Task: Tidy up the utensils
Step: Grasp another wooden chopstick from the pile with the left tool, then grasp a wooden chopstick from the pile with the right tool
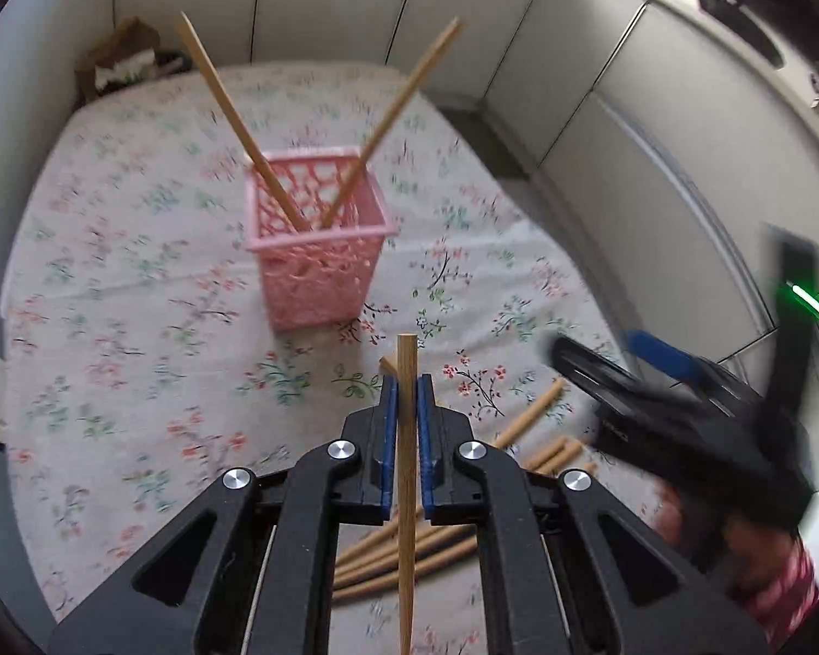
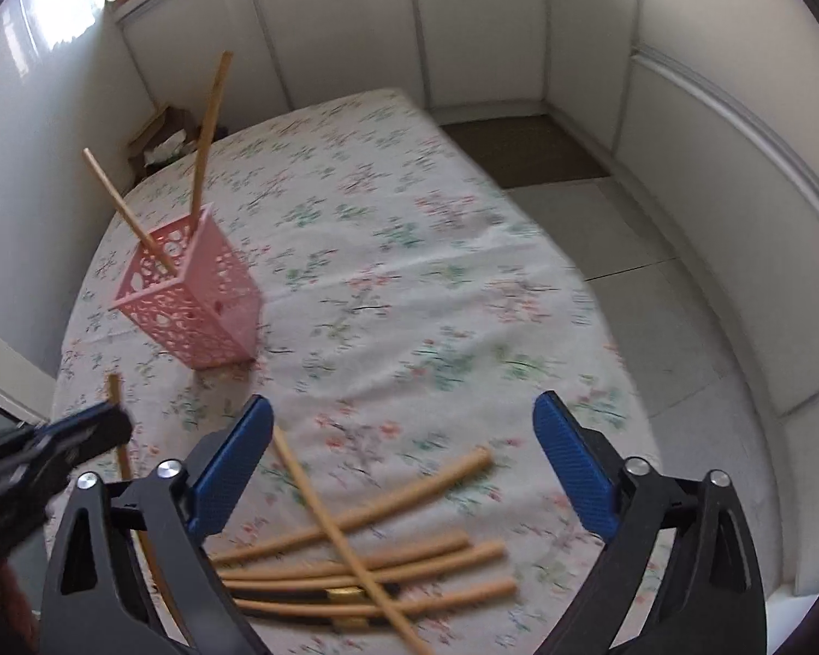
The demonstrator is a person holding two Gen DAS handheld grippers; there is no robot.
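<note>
Two jaw sets: left gripper (image 1: 407, 387) clamped on chopstick (image 1: 407, 491); right gripper (image 2: 404, 464) wide apart, empty

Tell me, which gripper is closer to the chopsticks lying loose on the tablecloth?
Right. The right gripper hangs open directly over the loose chopsticks; the left gripper, shut on one chopstick, sits beside them.

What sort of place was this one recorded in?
Probably a home room or enclosed balcony: a table under a flowered cloth, pale panelled walls, and a tiled floor beside it. It is hard to narrow further.
</note>
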